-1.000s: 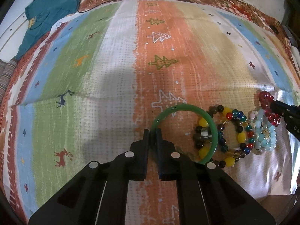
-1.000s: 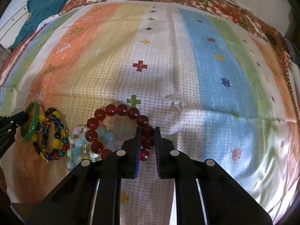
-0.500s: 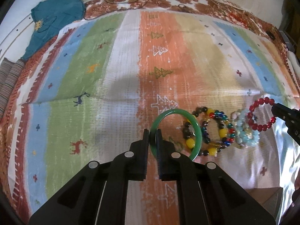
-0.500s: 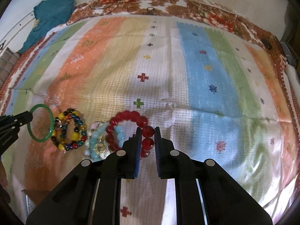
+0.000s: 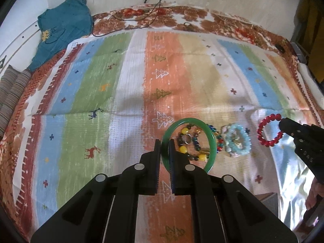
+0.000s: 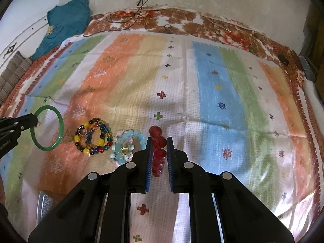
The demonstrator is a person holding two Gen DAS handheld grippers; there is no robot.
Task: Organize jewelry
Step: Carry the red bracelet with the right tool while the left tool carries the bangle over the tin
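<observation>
My left gripper (image 5: 165, 141) is shut on a green bangle (image 5: 211, 141) and holds it above the striped cloth; it also shows in the right wrist view (image 6: 60, 125). My right gripper (image 6: 159, 139) is shut on a red bead bracelet (image 6: 159, 151), seen edge-on and lifted; in the left wrist view the bracelet (image 5: 261, 133) hangs as a ring from that gripper (image 5: 283, 124). A multicoloured bead bracelet (image 6: 92, 139) and a pale blue bead bracelet (image 6: 126, 147) lie on the cloth between the grippers.
The striped cloth (image 6: 212, 93) covers a bed. A teal garment (image 5: 62, 26) lies at the far left corner by the wall, with a black cable (image 5: 129, 20) near it. A grey box corner (image 6: 45, 204) shows at the near edge.
Both grippers rose away from the cloth, each with its piece. The bangle and the red bracelet moved apart from the two bracelets left lying. The red bracelet turned edge-on in the right view.
</observation>
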